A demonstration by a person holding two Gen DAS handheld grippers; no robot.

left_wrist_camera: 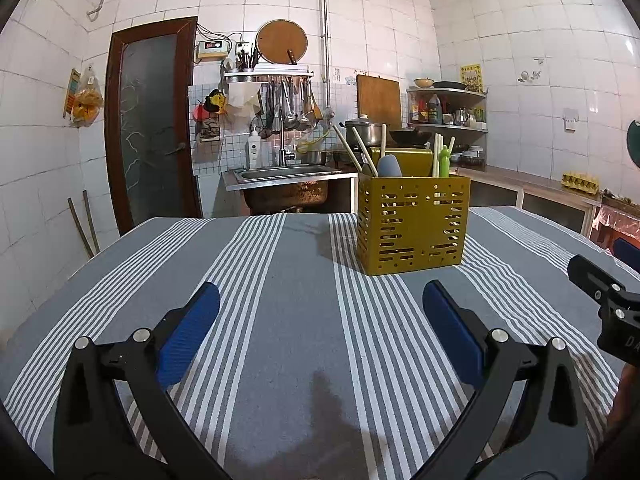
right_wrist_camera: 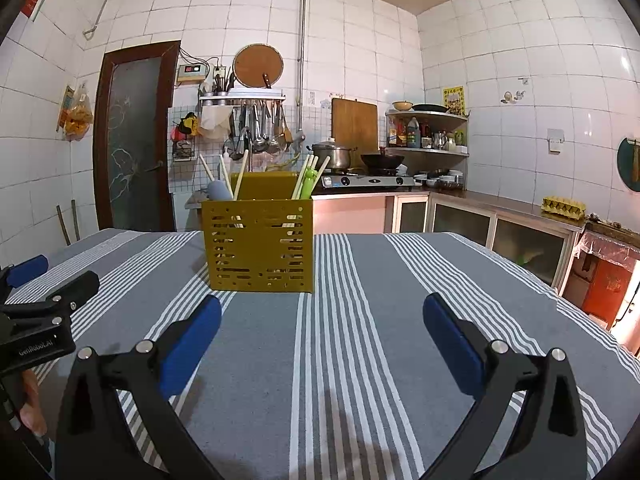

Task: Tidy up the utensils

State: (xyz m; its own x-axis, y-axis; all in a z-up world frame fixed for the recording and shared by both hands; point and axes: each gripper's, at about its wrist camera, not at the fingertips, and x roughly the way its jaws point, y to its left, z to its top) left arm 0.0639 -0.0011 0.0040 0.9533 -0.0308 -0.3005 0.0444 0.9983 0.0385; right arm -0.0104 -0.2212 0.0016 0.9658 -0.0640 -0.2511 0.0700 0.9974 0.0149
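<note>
Both the left gripper [left_wrist_camera: 320, 320] and right gripper [right_wrist_camera: 322, 328] gape empty above the striped worktop [left_wrist_camera: 288, 280]; light, stiff chopsticks [right_wrist_camera: 240, 178] in the yellow caddy [right_wrist_camera: 258, 244] invite mid-shaft pinches.

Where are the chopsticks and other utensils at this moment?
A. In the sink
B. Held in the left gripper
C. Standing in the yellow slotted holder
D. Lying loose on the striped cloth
C: the chopsticks and other utensils stand upright in the yellow slotted holder, while the left gripper and right gripper are open and empty.
</note>
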